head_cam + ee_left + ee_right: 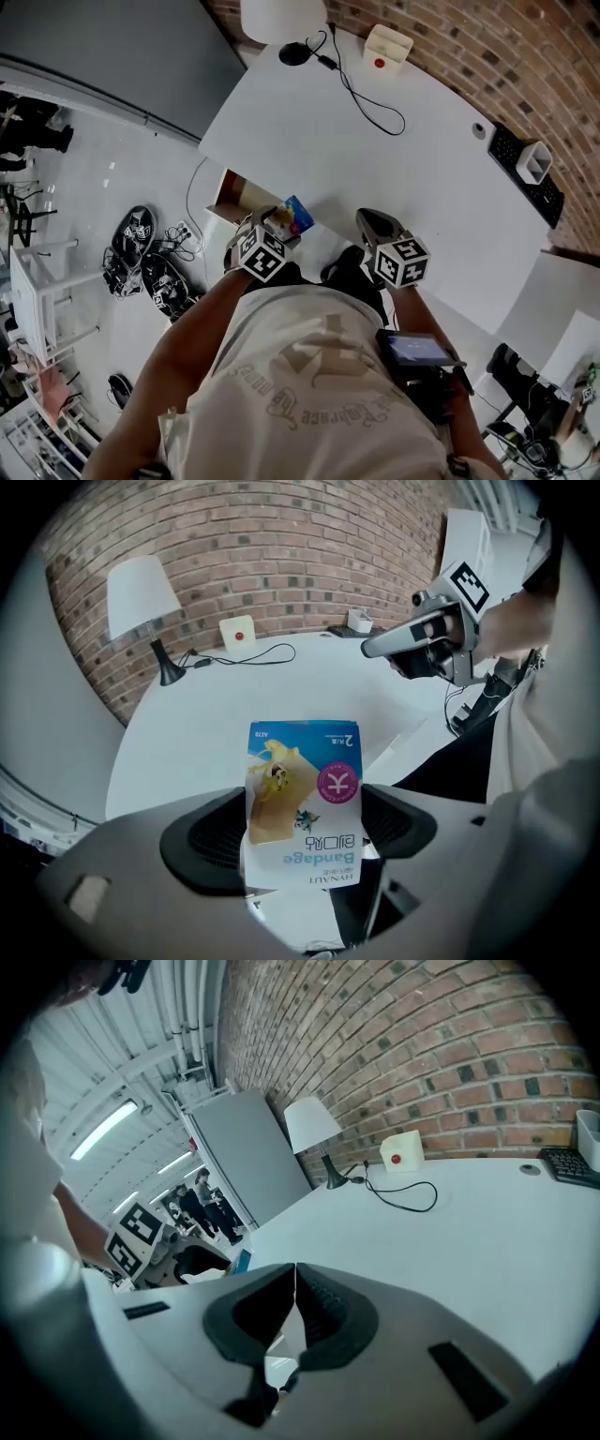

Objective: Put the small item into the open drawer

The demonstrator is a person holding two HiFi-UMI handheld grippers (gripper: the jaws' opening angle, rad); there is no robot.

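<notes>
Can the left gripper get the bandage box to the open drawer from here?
Likely yes. The left gripper, shut on the bandage box, sits just beside the open drawer; nothing shows between them, and the right gripper is off to the other side.

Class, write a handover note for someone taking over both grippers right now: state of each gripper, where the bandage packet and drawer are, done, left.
Left gripper: shut on the bandage packet, held off the table near its front edge.
Right gripper: shut, empty, beside it.
Drawer: open, sticking out from under the table edge, just left of the packet.
Done: packet gripped.
Left: move it over the drawer, release inside.
</notes>
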